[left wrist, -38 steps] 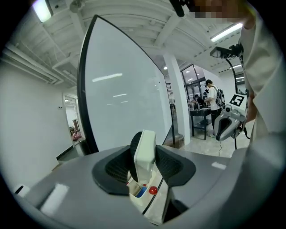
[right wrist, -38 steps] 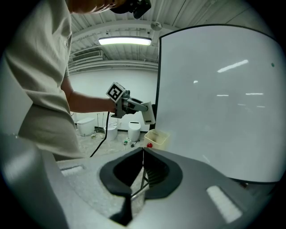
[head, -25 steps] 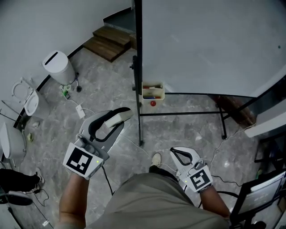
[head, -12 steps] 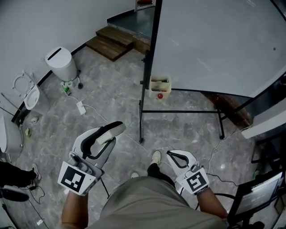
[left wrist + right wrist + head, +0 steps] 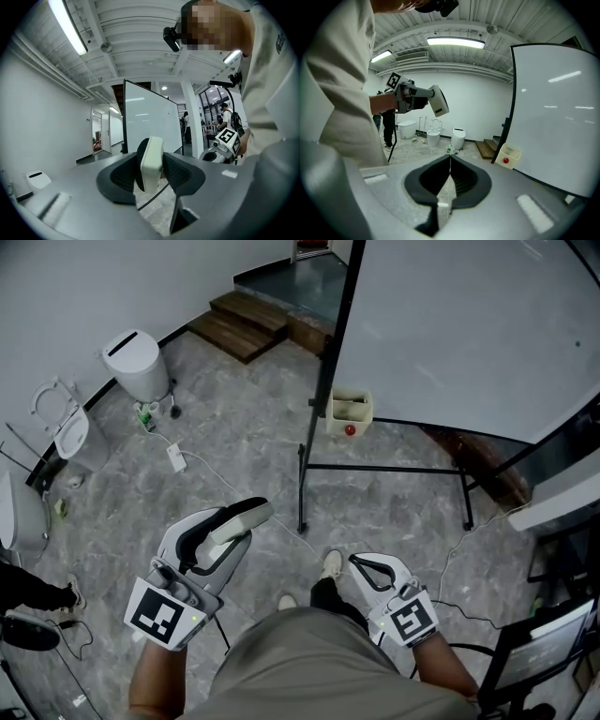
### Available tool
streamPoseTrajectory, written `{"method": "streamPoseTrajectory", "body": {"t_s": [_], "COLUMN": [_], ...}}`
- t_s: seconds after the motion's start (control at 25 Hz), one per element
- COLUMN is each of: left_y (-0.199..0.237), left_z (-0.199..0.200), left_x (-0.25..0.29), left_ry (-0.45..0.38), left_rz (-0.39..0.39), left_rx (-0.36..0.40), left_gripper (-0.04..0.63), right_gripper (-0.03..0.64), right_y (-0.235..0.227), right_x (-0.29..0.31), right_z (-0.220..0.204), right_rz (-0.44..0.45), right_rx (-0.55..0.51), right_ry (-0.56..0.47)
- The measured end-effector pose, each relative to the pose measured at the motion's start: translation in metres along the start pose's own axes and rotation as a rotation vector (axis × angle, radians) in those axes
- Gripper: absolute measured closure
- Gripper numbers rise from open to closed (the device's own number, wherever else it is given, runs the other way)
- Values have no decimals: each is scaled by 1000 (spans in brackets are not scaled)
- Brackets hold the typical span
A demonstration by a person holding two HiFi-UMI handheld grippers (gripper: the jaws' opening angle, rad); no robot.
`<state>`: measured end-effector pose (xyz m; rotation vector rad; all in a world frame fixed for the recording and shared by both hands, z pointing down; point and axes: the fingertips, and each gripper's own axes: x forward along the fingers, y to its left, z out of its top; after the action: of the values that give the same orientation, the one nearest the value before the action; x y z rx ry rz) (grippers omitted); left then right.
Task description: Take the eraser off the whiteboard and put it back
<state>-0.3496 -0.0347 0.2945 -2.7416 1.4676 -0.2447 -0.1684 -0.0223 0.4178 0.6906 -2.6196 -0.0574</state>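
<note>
Left-hand tool: the grey two-jaw left gripper (image 5: 152,174) is clamped on the eraser, with a black pad pressed to each broad side.
Task item: the cream rectangular block eraser (image 5: 241,518) with a dark felt face stands edge-on between those pads. The felt face is against the left-hand pad in the left gripper view.
Item location: held out over the floor in front of the person, well apart from the whiteboard.
Right-hand tool: the grey two-jaw right gripper (image 5: 450,174) has its black pads together with nothing between them. In the head view it sits low beside the person's right side.
Board: the large white whiteboard (image 5: 469,324) stands on a black metal frame at upper right of the head view.
Board fitting: a small cream open box (image 5: 349,409) hangs at the board's lower left corner, with a round red item on its front.
Floor: grey marbled tile floor (image 5: 234,451), with a thin cable lying across it.
Surroundings: a white cylindrical bin (image 5: 137,364) stands near the left wall, and brown wooden steps (image 5: 246,322) lie beyond the board.
</note>
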Motion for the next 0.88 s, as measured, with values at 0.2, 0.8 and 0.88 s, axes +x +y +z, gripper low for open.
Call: {"method": "streamPoseTrajectory", "body": {"t_s": [0.2, 0.8, 0.88], "left_y": [7, 18, 17], "left_z": [7, 33, 32], "left_x": [18, 147, 168], "left_ry": [-14, -71, -64], "left_rz": [-19, -145, -163], "left_rx": [17, 97, 100], "left_gripper": [420, 422, 422], "right_gripper": [613, 614, 614], "right_y": [-6, -76, -90], "right_x": [2, -16, -19], "right_z": [2, -21, -26], "right_rz": [-4, -118, -134], "right_rx": [8, 44, 54], "right_ry": [5, 30, 32]}}
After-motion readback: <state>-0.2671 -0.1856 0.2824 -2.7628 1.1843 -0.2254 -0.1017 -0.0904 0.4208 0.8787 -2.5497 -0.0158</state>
